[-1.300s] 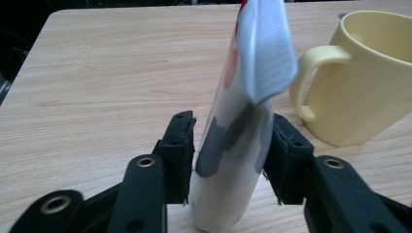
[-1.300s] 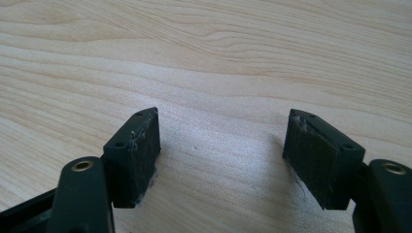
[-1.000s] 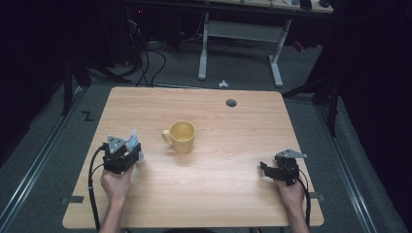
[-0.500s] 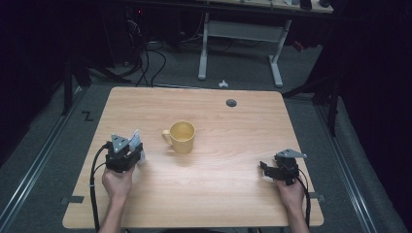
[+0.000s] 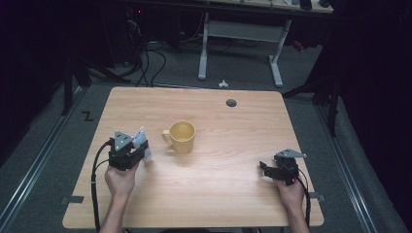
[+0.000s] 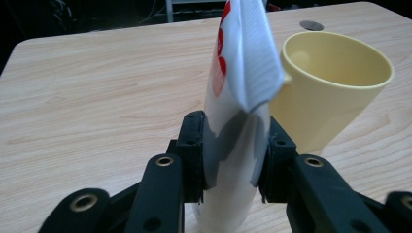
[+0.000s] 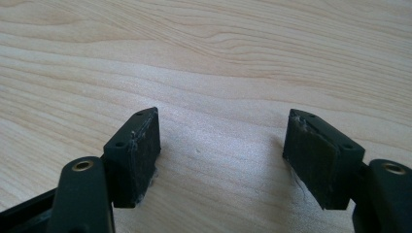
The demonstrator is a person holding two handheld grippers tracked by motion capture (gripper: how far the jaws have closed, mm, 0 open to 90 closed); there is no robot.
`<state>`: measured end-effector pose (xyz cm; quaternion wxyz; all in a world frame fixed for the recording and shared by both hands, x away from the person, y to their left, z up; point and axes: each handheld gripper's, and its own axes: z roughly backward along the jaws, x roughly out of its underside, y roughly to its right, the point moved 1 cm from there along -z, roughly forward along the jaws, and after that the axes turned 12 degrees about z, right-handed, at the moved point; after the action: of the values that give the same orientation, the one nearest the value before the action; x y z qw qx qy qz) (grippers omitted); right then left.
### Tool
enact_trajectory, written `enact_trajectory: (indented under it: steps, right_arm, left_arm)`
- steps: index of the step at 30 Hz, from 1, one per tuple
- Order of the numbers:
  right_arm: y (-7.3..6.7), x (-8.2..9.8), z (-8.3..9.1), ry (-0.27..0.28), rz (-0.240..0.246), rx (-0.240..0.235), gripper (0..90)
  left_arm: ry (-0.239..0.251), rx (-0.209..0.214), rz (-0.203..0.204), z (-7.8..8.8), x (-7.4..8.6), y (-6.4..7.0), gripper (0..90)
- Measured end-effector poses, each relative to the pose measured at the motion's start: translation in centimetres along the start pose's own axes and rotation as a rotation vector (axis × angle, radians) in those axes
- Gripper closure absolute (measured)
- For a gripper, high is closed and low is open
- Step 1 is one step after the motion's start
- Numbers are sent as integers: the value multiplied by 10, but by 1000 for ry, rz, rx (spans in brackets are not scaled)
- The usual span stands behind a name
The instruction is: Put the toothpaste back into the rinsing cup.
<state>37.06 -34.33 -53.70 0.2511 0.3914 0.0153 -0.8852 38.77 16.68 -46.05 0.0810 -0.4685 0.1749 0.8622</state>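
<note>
We look down on a pale wooden table (image 5: 218, 194), its grain running side to side, lit in a dark room. Nearest us, two forearms come in over the near edge. The left gripper (image 6: 232, 160) sits just left of the yellow mug (image 5: 182, 136), and its jaws are clamped on a white packet (image 6: 240, 97) with red print, which stands upright between the pads, its crimped top folded over. In the left gripper view the packet rises right in front of the mug, with the handle side toward it. The right gripper (image 7: 221, 155) rests low over bare wood, well to the right of the mug and nearer us, jaws spread wide with nothing between them.

Beyond the mug we spot a small dark round grommet (image 5: 231, 103) near the far edge of the table. Past that lies grey carpet, a small white scrap (image 5: 223, 83) on it, the white legs of another desk (image 5: 240, 34), and cables (image 5: 145, 58) trailing off to the far left.

Against a second ago, the left jaws have just finished closing on the packet; mug and right hand sit where they were.
</note>
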Motion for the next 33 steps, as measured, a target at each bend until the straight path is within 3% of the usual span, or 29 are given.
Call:
enact_trajectory:
  steps: [4,16,33]
  right_arm:
    - [0,0,0,0,-1,2,296]
    - [-1,0,1,0,-3,2,296]
    - [-1,1,1,0,-2,0,295]
  left_arm:
    - [-10,48,12,0,-3,2,681]
    - [-22,71,-11,5,-12,9,681]
    - [-43,142,-32,8,-33,23,681]
